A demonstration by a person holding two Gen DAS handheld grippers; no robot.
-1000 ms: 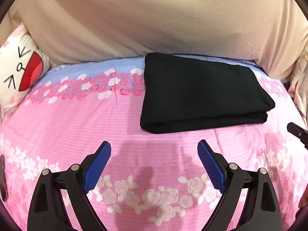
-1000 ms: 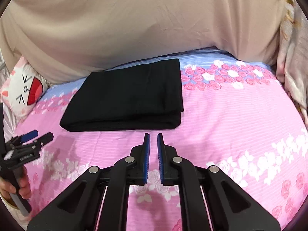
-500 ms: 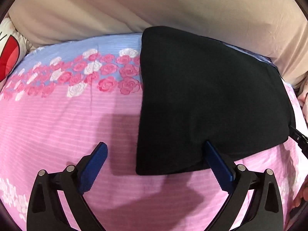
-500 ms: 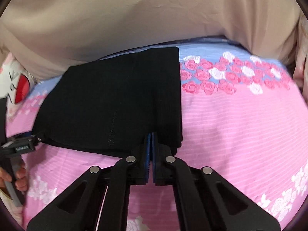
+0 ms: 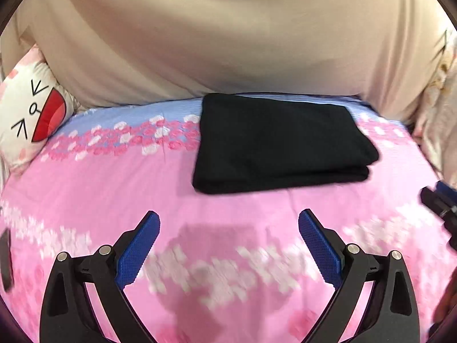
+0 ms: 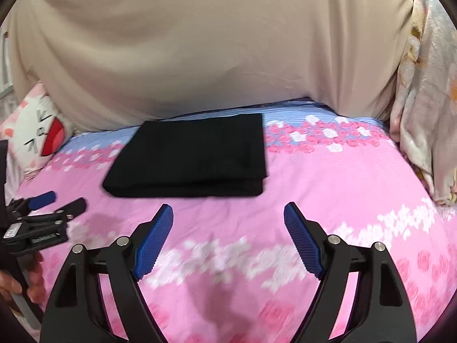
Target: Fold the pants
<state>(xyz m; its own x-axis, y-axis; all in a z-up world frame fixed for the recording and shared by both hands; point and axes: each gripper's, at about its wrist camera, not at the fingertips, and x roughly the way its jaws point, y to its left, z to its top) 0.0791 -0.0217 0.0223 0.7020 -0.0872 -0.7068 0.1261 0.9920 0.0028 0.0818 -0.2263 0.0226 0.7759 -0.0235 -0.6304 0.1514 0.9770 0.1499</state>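
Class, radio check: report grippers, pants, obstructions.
Left gripper open, empty. Right gripper just opened, empty. Black pants folded on floral bedsheet. Nothing obstructing.

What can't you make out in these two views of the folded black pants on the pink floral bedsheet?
- Folded black pants: inner layers hidden by the top layer, both views.
- Pink floral bedsheet: near flowers smeared by motion blur, both views.
- Right gripper: cut off by the left wrist view's right edge.
- White cartoon-face pillow: cropped at the left edge.

Folded black pants (image 5: 280, 145) on floral bedsheet (image 5: 100, 194)
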